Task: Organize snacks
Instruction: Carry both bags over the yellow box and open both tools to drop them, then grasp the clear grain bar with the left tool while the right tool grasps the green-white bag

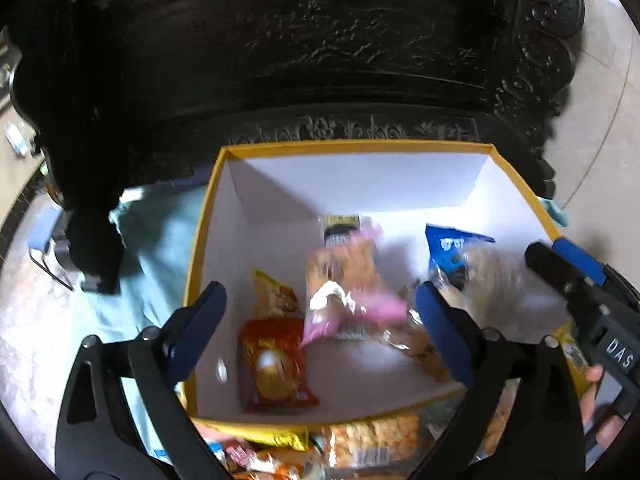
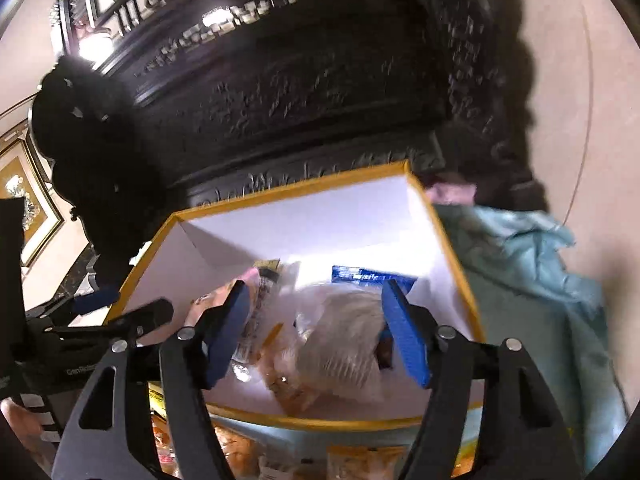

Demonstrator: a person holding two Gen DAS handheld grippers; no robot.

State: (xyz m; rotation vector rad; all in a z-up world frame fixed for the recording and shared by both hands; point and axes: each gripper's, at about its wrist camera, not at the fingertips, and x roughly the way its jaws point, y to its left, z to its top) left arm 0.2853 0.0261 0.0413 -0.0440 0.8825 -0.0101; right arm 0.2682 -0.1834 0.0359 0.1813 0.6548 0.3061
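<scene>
A white box with a yellow rim (image 1: 340,146) (image 2: 280,190) holds several snack packets. Among them are a red and gold one (image 1: 276,364), a yellow one (image 1: 276,292) and a blue one (image 1: 452,248) (image 2: 368,274). My left gripper (image 1: 320,304) hangs open over the box. A blurred pink and orange packet (image 1: 344,292) lies loose between and below its fingers, untouched by the pads. My right gripper (image 2: 316,300) (image 1: 560,260) is open above the box's right side. A blurred clear bag of pale snacks (image 2: 344,344) (image 1: 492,276) sits free under it.
Dark carved wooden furniture (image 1: 320,60) (image 2: 300,100) stands right behind the box. A teal cloth (image 1: 152,248) (image 2: 532,280) lies under and around it. More snack packets (image 1: 372,440) (image 2: 240,452) are piled at the near side, outside the box. Pale stone floor surrounds everything.
</scene>
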